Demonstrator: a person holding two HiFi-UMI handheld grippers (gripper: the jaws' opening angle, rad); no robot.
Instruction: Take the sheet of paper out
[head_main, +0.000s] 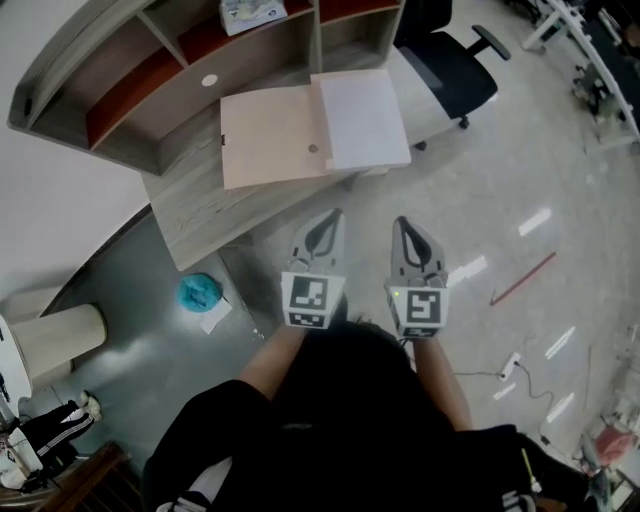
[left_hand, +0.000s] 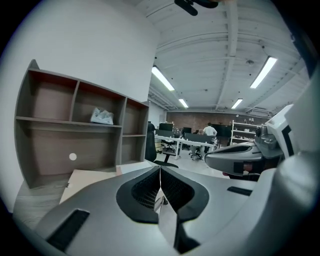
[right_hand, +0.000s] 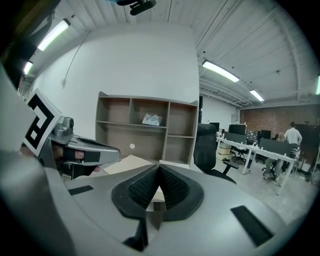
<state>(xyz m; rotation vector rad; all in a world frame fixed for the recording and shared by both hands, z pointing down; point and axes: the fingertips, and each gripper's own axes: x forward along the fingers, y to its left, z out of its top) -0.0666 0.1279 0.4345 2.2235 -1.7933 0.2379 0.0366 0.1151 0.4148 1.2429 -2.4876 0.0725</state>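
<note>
Plenty is cut off here. The person's dark-clad torso fills the bottom of the head view, and the frame clips the top of the grey wooden shelf unit (head_main: 120, 95) on the desk. A small white-and-blue packet (head_main: 252, 14) on the shelf is cropped too, and I can't tell what it is.

On to the count, and there are two grippers. The left gripper (head_main: 333, 215) is clenched with nothing in it, and its own view shows the ribbed pads pressed flat together. The right gripper (head_main: 400, 222) is just the same, jaws together and empty. They hang side by side, apart from each other, out over the floor and clear of the grey wood-grain desk (head_main: 200, 215).

There's one flat tan folder (head_main: 270, 135) lying on that desk. One white sheet of paper (head_main: 362, 118) lies at the folder's right edge. Whether the sheet is tucked into the folder or only butts against it is hard to say from here. There's one black office chair (head_main: 455, 70) just beside the desk's right end. From the right gripper view, the shelf unit shows three openings along its top row.

Now the edges. The sheet's near edge lies right along the desk's front edge, at the right corner. Open grey floor lies between both grippers and the desk. A teal bundle (head_main: 200, 292) sits on the floor to the left, and a thin red rod (head_main: 522, 278) lies well off to the right.
</note>
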